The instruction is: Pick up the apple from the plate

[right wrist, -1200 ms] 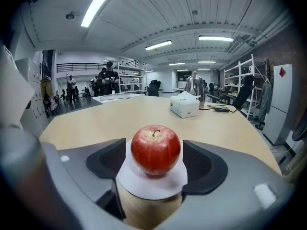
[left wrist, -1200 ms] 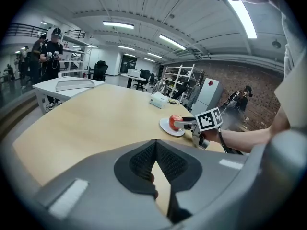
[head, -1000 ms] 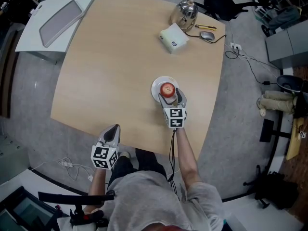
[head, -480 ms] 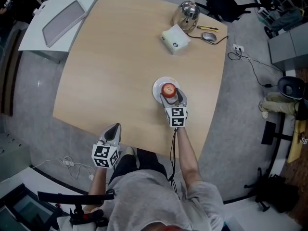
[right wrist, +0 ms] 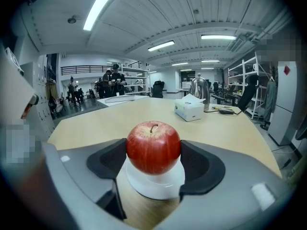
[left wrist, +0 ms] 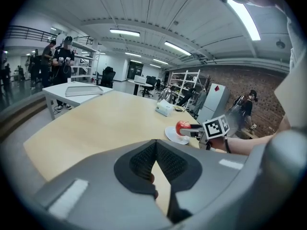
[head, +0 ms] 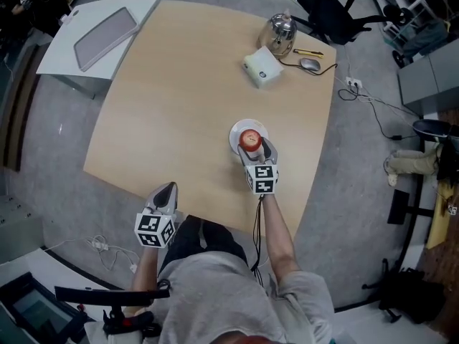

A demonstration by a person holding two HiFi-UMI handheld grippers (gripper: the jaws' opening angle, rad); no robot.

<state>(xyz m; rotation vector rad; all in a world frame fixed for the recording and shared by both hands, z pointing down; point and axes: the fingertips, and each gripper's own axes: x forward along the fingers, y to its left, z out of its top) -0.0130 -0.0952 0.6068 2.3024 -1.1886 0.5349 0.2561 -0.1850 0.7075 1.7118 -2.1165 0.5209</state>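
A red apple (right wrist: pixel 153 147) sits between the pads of my right gripper (right wrist: pixel 153 151), and both pads press its sides. Directly under it lies a small white plate (right wrist: pixel 156 185); I cannot tell whether the apple touches it. In the head view the apple (head: pixel 249 137), the plate (head: pixel 235 130) and the right gripper (head: pixel 252 145) are at the table's middle right. My left gripper (head: pixel 167 190) hovers at the table's near edge, jaws together and empty. The left gripper view shows its closed jaw tips (left wrist: pixel 156 145) with the apple (left wrist: pixel 182 126) far ahead.
At the table's far side stand a white tissue box (head: pixel 261 66), a metal kettle (head: pixel 280 29), a mouse (head: pixel 310 64) and a pen (head: pixel 307 51). A white side table (head: pixel 68 56) holding a grey tray is at the upper left. A black chair (head: pixel 337 6) is beyond.
The head view has shifted a little. The right gripper stays closed around the apple over the plate, and the left gripper holds its place.
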